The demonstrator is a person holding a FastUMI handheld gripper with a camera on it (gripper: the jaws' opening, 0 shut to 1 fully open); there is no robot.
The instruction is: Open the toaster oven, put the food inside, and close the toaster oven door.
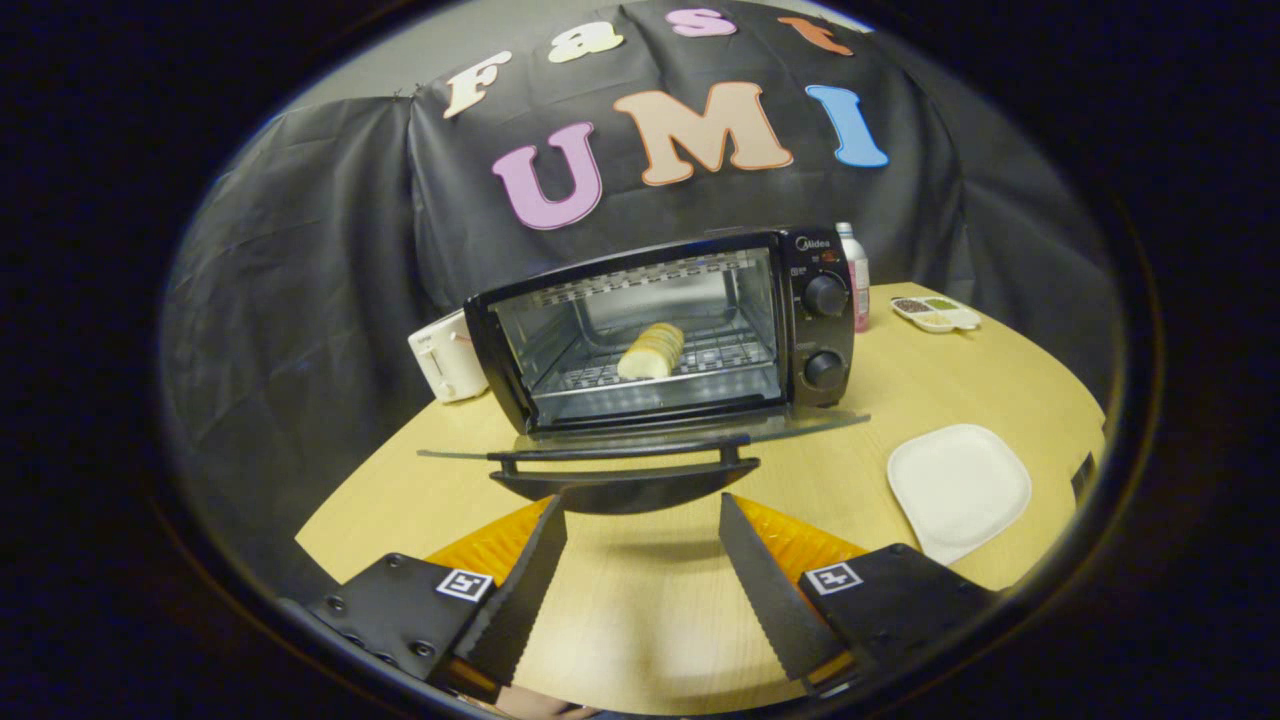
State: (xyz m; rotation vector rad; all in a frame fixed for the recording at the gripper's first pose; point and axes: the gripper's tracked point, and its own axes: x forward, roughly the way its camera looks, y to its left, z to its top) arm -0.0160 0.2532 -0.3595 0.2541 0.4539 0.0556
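While the toaster oven (pixel 665 335) sits w/ its glass door (pixel 640 432) dropped flat at centre frame, the gripper (pixel 642 545) hangs just below it, fingers spread wide and holding nothing. Food (pixel 652 351), a pale yellow ridged roll, already lies on the wire rack (pixel 665 372) inside the cavity, its long axis running front-left to back-right. Judged from that, only the closing step is left.

Key relation: the door handle (pixel 622 462), a dark curved bar, stretches left-to-right straight ahead of the fingers (pixel 520 585), its span a bit wider than the gap between them. Its long axis lies crosswise to the fingers' reach, so lifting from under the door's front edge looks the likely approach. Whether the tips touch the handle, can't tell; they appear just short of it.

Oven body is glossy black metal w/ two round knobs (pixel 826 296) on its right panel. Table (pixel 620 600) is light wood-grain laminate, smooth. At lower right rests a white rounded-square plate (pixel 958 488), matte and bare. Behind the oven at left stands a white toaster (pixel 447 358); at upper right of the table, a pink-labelled bottle (pixel 853 275) and a small divided tray (pixel 936 313).
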